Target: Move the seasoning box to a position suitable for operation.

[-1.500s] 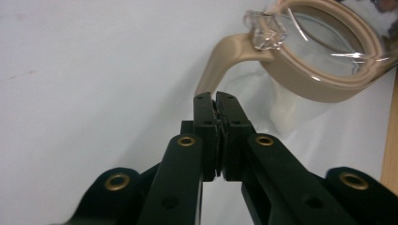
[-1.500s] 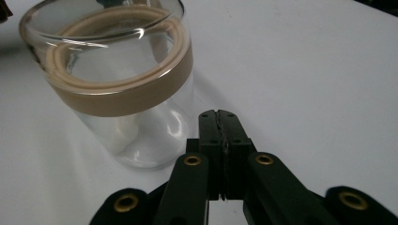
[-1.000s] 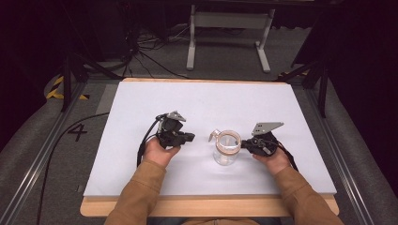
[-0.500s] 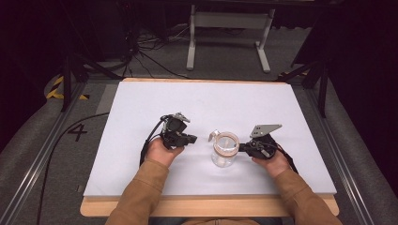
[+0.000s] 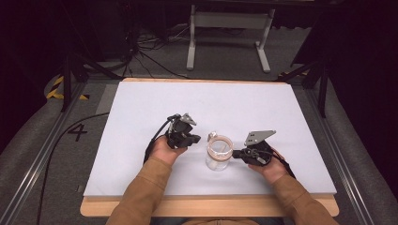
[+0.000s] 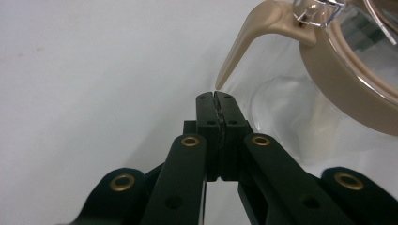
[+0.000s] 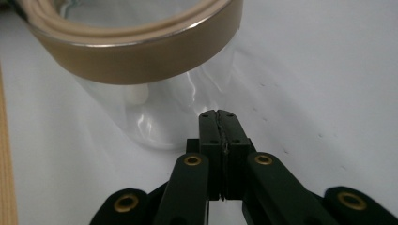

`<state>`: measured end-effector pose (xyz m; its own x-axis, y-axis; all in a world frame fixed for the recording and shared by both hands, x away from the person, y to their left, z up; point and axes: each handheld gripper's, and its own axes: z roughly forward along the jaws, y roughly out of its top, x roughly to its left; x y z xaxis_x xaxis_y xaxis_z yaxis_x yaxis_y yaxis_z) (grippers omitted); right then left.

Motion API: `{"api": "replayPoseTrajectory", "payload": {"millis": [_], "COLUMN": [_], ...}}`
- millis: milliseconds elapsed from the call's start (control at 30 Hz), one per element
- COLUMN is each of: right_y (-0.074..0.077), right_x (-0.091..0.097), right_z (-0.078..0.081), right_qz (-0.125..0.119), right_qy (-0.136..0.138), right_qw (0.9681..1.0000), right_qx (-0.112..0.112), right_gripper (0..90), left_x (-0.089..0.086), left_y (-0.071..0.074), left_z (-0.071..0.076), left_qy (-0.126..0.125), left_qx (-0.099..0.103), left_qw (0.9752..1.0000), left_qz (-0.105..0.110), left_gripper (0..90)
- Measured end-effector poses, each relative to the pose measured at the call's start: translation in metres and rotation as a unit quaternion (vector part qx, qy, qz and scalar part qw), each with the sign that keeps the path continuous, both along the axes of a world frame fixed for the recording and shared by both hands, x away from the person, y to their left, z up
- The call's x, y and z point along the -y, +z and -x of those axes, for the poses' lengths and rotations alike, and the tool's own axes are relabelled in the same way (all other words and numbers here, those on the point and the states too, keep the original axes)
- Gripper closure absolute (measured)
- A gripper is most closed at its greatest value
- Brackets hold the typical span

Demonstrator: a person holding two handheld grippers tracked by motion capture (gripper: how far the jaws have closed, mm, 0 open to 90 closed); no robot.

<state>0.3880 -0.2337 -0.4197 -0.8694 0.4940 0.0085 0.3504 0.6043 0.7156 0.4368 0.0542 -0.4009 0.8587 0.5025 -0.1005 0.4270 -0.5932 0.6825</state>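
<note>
Both the left gripper (image 6: 217,101) and right gripper (image 7: 218,117) have jaws pressed together, empty; the lidded glass jar (image 5: 219,153) between them looks untouched, its tan latch (image 6: 244,35) just ahead of the left tips

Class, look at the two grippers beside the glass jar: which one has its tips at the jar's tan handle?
The left gripper: its shut tips sit just below the tan handle. The right gripper faces the glass jar's plain wall.

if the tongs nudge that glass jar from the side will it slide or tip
The glass jar looks empty, so probably light and likely to slide on the smooth white table. Its tan lid ring sits high, so a push up there might tip it. Clear walls suggest fragile.
</note>
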Motion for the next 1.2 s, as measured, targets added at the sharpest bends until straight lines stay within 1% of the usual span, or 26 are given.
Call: {"api": "replayPoseTrajectory", "payload": {"millis": [33, 67, 100, 133, 200, 400, 433, 467, 500, 533, 600, 633, 700, 733, 800, 833, 867, 900, 1000, 1033, 1067, 1100, 1167, 1200], "right_y": [0.0, -0.001, -0.001, -0.001, -0.001, -0.003, -0.003, -0.003, -0.003, -0.003, -0.003, -0.003, -0.001, 0.0, 0.001, 0.001, 0.002, 0.003, 0.004, 0.004, 0.005, 0.005, 0.006, 0.006], "right_x": [-0.002, -0.004, -0.005, -0.005, -0.01, -0.021, -0.024, -0.028, -0.03, -0.03, -0.029, -0.028, -0.026, -0.023, -0.019, -0.019, -0.017, -0.012, -0.008, -0.008, -0.007, -0.007, -0.006, -0.006], "right_z": [0.001, 0.003, 0.003, 0.003, 0.006, 0.012, 0.013, 0.015, 0.016, 0.016, 0.017, 0.017, 0.017, 0.017, 0.016, 0.016, 0.015, 0.014, 0.013, 0.013, 0.014, 0.014, 0.014, 0.014], "right_qz": [0.002, 0.003, 0.004, 0.004, 0.005, 0.005, 0.006, 0.008, 0.012, 0.014, 0.008, 0.008, 0.008, 0.003, 0.001, 0.001, 0.0, -0.005, -0.012, -0.012, -0.013, -0.016, -0.019, -0.019], "right_qy": [0.003, 0.007, 0.01, 0.01, 0.019, 0.044, 0.049, 0.06, 0.064, 0.065, 0.069, 0.068, 0.062, 0.057, 0.049, 0.049, 0.045, 0.036, 0.03, 0.03, 0.029, 0.027, 0.028, 0.027], "right_qw": [1.0, 1.0, 0.9999, 0.9999, 0.9998, 0.999, 0.9988, 0.9982, 0.9979, 0.9978, 0.9976, 0.9976, 0.998, 0.9984, 0.9987, 0.9987, 0.9989, 0.9993, 0.9994, 0.9994, 0.9994, 0.9994, 0.9994, 0.9994], "right_qx": [0.001, -0.001, -0.001, -0.001, -0.002, -0.009, -0.006, -0.004, 0.0, 0.003, 0.001, 0.001, 0.006, 0.008, 0.009, 0.009, 0.01, 0.012, 0.012, 0.012, 0.014, 0.013, 0.013, 0.012], "right_gripper": [89.6, 89.6, 89.6, 89.6, 89.6, 89.6, 89.6, 89.5, 89.5, 89.5, 89.4, 89.4, 89.4, 89.4, 89.4, 89.4, 89.4, 89.3, 89.3, 89.3, 89.3, 89.3, 89.2, 89.3], "left_x": [0.001, 0.002, 0.003, 0.003, 0.004, 0.005, 0.006, 0.006, 0.006, 0.006, 0.005, 0.004, 0.0, -0.001, -0.006, -0.006, -0.009, -0.012, -0.015, -0.015, -0.015, -0.014, -0.01, -0.008], "left_y": [-0.001, -0.002, -0.002, -0.002, -0.003, -0.005, -0.006, -0.006, -0.005, -0.005, -0.004, -0.003, 0.001, 0.003, 0.011, 0.011, 0.016, 0.023, 0.033, 0.033, 0.035, 0.037, 0.039, 0.038], "left_z": [0.0, 0.0, 0.0, 0.0, 0.0, -0.002, -0.002, -0.002, -0.002, -0.002, -0.003, -0.004, -0.004, -0.004, -0.003, -0.003, -0.002, 0.0, 0.003, 0.003, 0.005, 0.006, 0.006, 0.006], "left_qy": [-0.01, -0.01, -0.023, -0.023, -0.034, -0.033, -0.034, -0.034, -0.037, -0.036, -0.034, -0.032, -0.023, -0.022, -0.016, -0.016, -0.017, -0.016, -0.025, -0.025, -0.029, -0.035, -0.048, -0.051], "left_qx": [0.009, 0.01, 0.012, 0.012, 0.014, 0.017, 0.017, 0.018, 0.017, 0.016, 0.018, 0.014, 0.014, 0.018, 0.022, 0.022, 0.024, 0.029, 0.035, 0.035, 0.037, 0.038, 0.032, 0.032], "left_qw": [0.9999, 0.9999, 0.9997, 0.9997, 0.9993, 0.9992, 0.9991, 0.9991, 0.9991, 0.9991, 0.9991, 0.9992, 0.9993, 0.9992, 0.9987, 0.9987, 0.9979, 0.9963, 0.9935, 0.9935, 0.9915, 0.9901, 0.9876, 0.9862], "left_qz": [-0.002, 0.001, -0.003, -0.003, 0.0, 0.017, 0.019, 0.018, 0.016, 0.019, 0.017, 0.018, 0.026, 0.029, 0.044, 0.044, 0.058, 0.079, 0.105, 0.105, 0.121, 0.13, 0.146, 0.154], "left_gripper": [90.0, 90.0, 90.0, 90.0, 90.0, 90.0, 90.0, 90.0, 90.0, 90.0, 90.0, 90.0, 90.0, 90.0, 90.0, 90.0, 90.0, 90.0, 90.0, 90.0, 90.0, 90.0, 90.0, 90.0]}}
